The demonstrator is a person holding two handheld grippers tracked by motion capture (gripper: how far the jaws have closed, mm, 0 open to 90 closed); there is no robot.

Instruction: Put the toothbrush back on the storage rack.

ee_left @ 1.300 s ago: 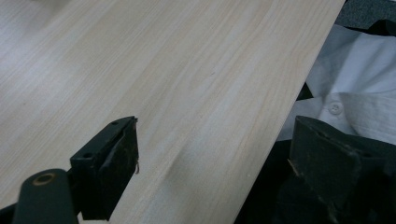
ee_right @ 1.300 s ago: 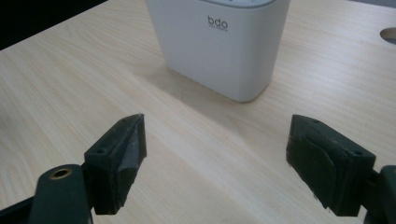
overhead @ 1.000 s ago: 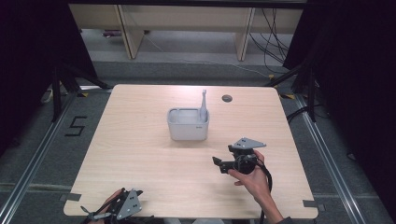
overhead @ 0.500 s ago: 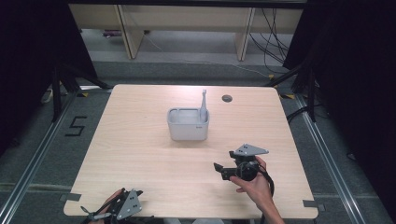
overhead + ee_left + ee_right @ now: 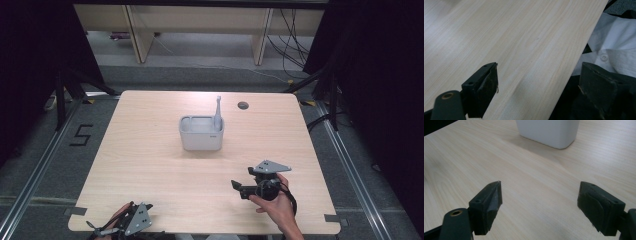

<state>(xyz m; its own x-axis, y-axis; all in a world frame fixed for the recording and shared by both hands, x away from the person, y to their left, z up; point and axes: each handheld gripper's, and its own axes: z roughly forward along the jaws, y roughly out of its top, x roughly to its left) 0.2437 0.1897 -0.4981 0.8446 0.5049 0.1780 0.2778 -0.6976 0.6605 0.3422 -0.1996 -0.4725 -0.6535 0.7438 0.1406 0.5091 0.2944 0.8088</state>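
The white tub (image 5: 201, 134) stands well ahead of the right gripper (image 5: 239, 188), whose jaws gape empty; the left gripper (image 5: 536, 87) is likewise wide open. Tub's small label seems unreadable.

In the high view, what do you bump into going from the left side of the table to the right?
Left claw → white tub → right claw → small dark hole in the table.
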